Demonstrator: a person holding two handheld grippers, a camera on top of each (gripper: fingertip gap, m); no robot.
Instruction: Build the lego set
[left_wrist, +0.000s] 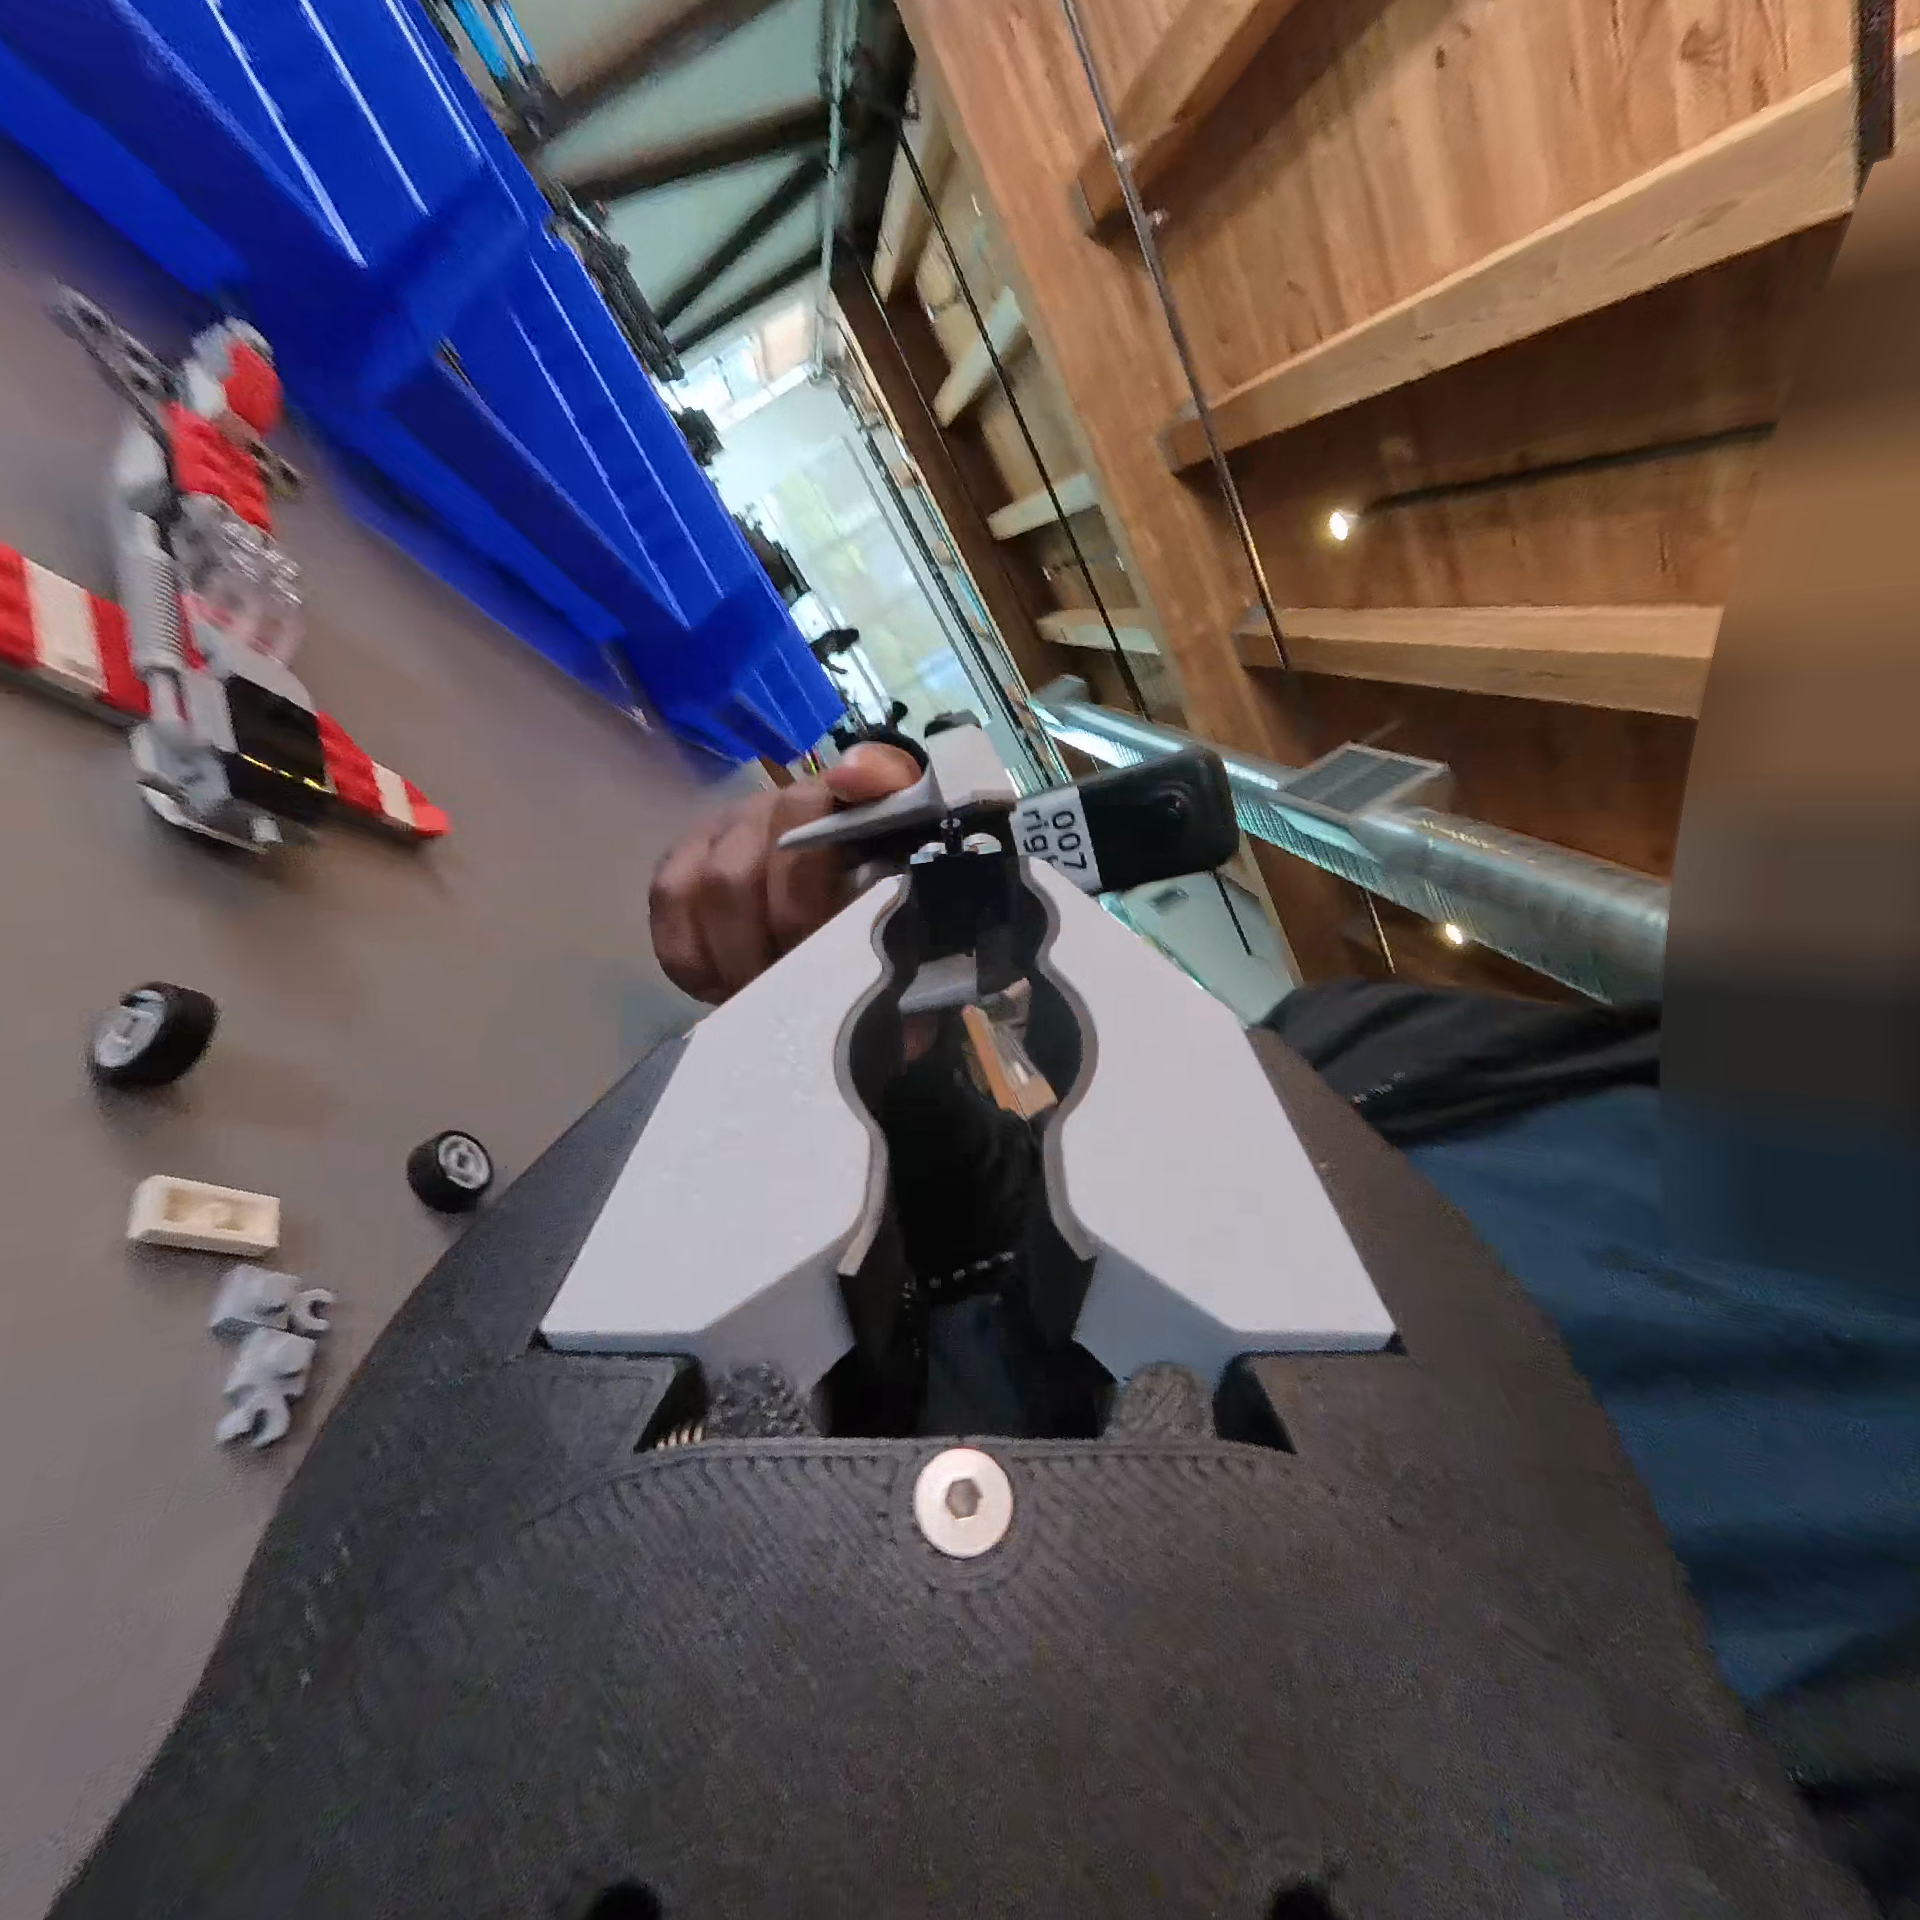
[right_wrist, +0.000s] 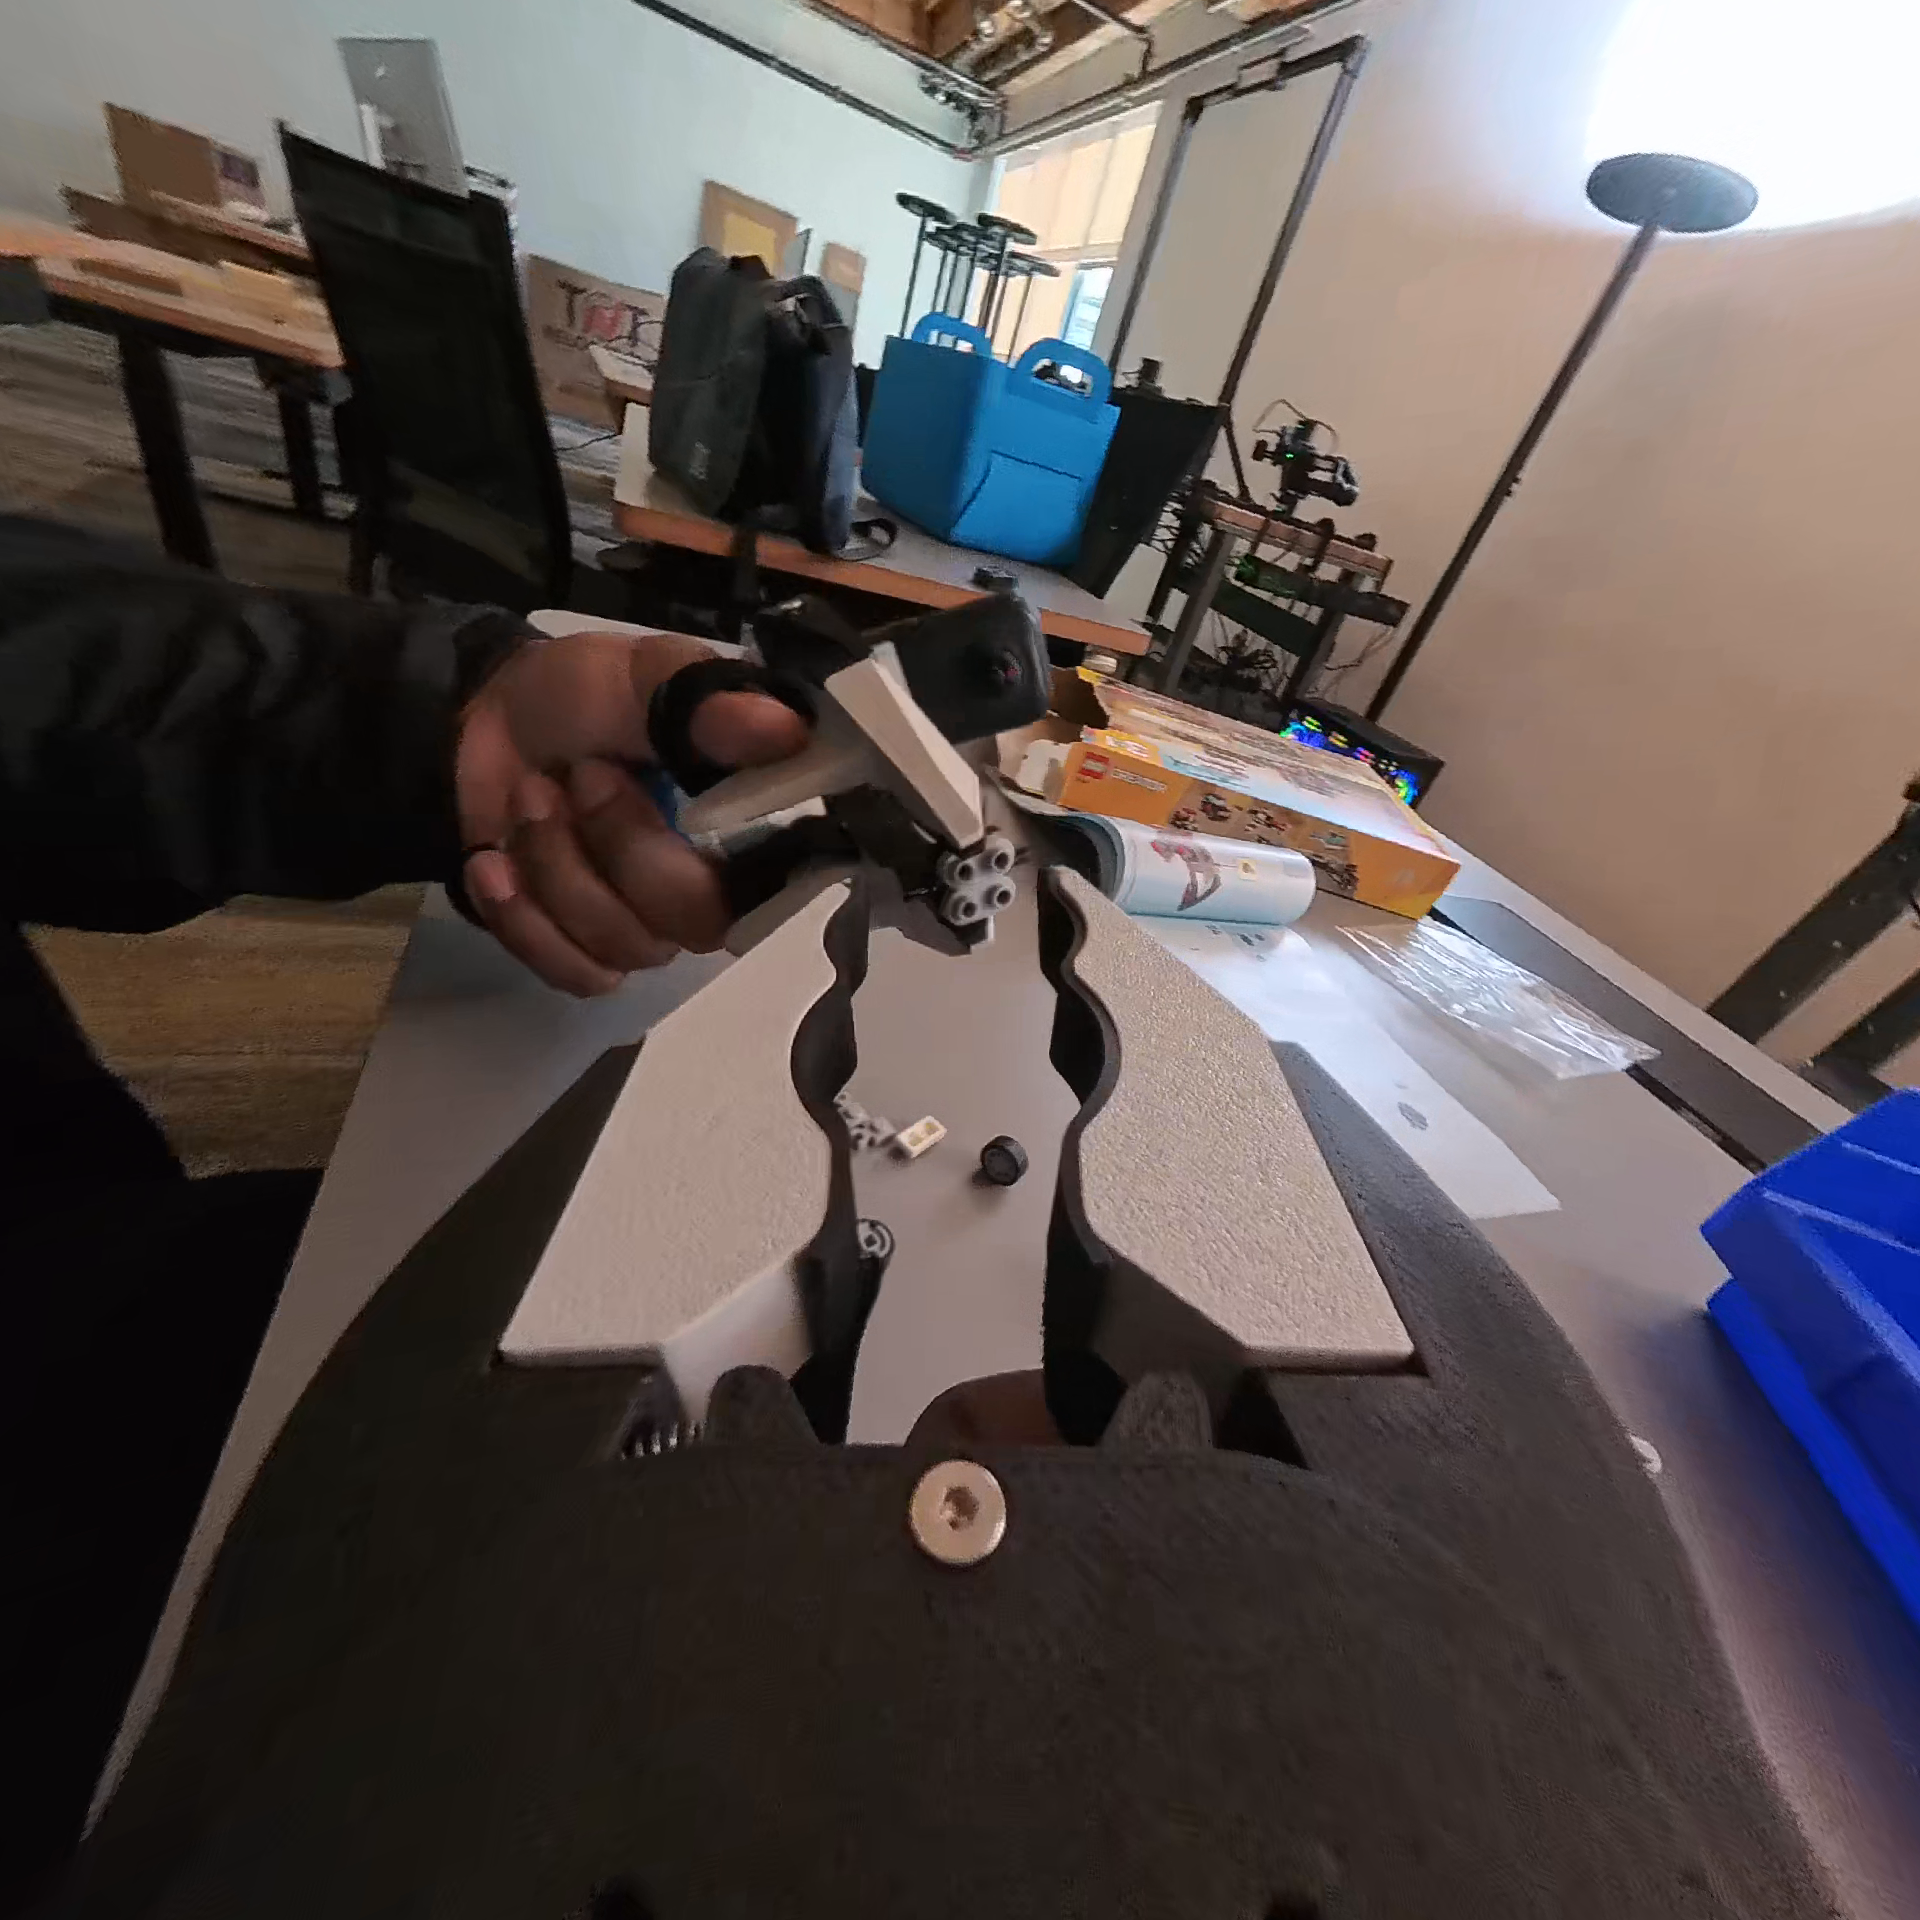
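The left gripper (left_wrist: 961, 935) is raised above the grey worktop (left_wrist: 436, 987), its fingers pinching a small black-and-grey lego piece (left_wrist: 956, 904) at their tips. In the right wrist view the same piece (right_wrist: 971, 878) shows four round grey studs, held just ahead of the right gripper (right_wrist: 951, 914), whose fingers are spread and hold nothing. The piece sits almost between the right fingertips, though whether it touches them is hard to tell. On the worktop lie the partly built red, white and grey lego model (left_wrist: 197, 623), two small black wheels (left_wrist: 151, 1034), a white plate (left_wrist: 203, 1210) and grey clips (left_wrist: 270, 1351). Blue bins (left_wrist: 436, 312) stand behind the model; the lego box (right_wrist: 1247, 800) and an open instruction booklet (right_wrist: 1174, 862) lie farther along.
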